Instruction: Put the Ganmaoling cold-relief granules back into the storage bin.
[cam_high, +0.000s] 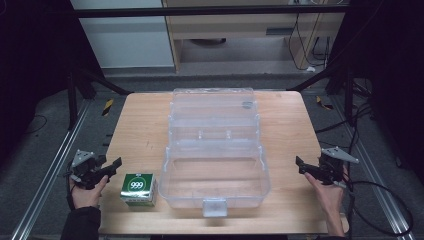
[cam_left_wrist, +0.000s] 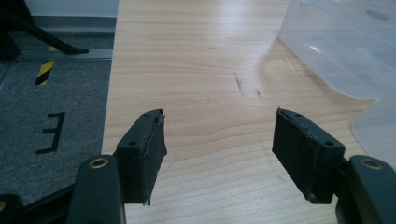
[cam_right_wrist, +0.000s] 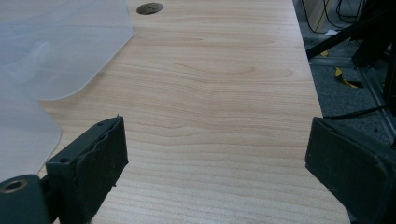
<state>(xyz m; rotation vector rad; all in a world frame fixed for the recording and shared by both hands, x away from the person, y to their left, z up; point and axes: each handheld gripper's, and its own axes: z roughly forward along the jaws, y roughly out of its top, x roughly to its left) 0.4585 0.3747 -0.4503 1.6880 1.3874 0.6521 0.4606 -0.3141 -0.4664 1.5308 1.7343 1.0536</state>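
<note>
A clear plastic storage box (cam_high: 215, 150) stands open in the middle of the wooden table (cam_high: 142, 120), its lid folded back toward the far side. A small green and white carton (cam_high: 138, 189) marked 999 sits by the box's near left corner. My left gripper (cam_high: 112, 167) hovers at the table's left edge, just left of the carton, open and holding nothing. In the left gripper view its jaws (cam_left_wrist: 219, 114) stand apart over bare wood, the clear box (cam_left_wrist: 336, 46) at upper right. My right gripper (cam_high: 300, 162) is open at the right edge; its jaws (cam_right_wrist: 215, 121) frame bare wood.
Bare wood lies on both sides of the box. A round cable hole (cam_right_wrist: 150, 8) marks the tabletop beyond the right gripper. Metal frame rails (cam_high: 50, 175) run along the floor on both sides, and cables (cam_high: 385, 200) trail at right. A cabinet (cam_high: 235, 30) stands behind the table.
</note>
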